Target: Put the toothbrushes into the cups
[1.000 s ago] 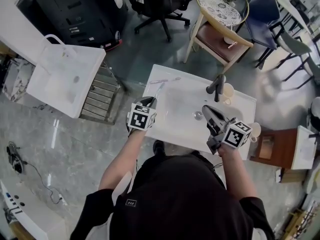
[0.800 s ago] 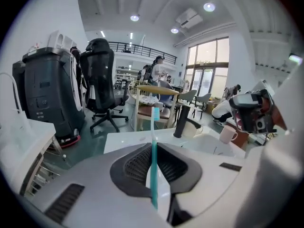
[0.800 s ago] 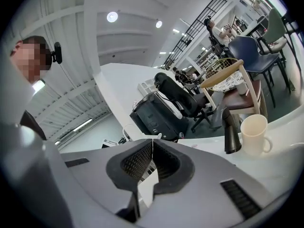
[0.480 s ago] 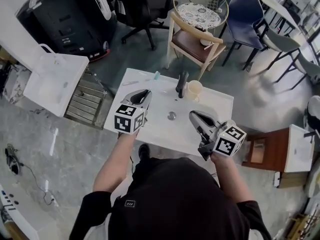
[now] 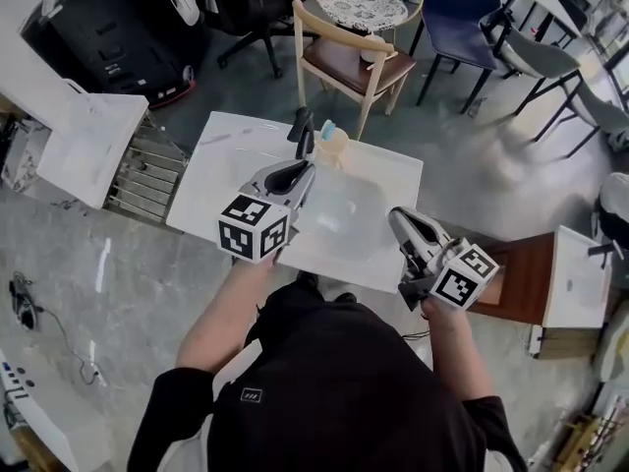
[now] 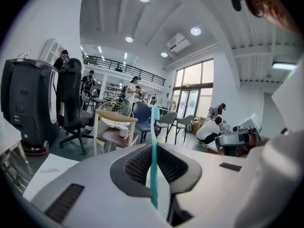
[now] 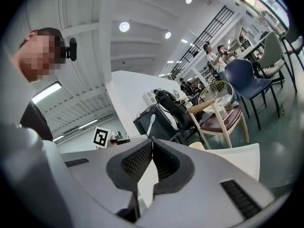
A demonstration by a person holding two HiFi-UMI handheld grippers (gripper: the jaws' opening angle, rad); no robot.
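Head view, left to right: the left gripper [image 5: 300, 173] is clenched mid-handle on a slim teal plastic toothbrush [image 6: 154, 165], whose head shows beside the cream cup [image 5: 334, 151] at the far edge of the white sink table [image 5: 211, 160]. The brush is probably light, stiff and slippery. The right gripper [image 5: 401, 220] pinches what seems a thin white toothbrush [image 7: 150, 120]. A wooden chair [image 5: 344, 57] crowds the far side, and open floor lies left.

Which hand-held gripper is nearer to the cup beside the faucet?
Left. The left hand-held gripper is just in front of the cup, teal toothbrush pointing toward it; the right hand-held gripper is farther, off to the cup's right.
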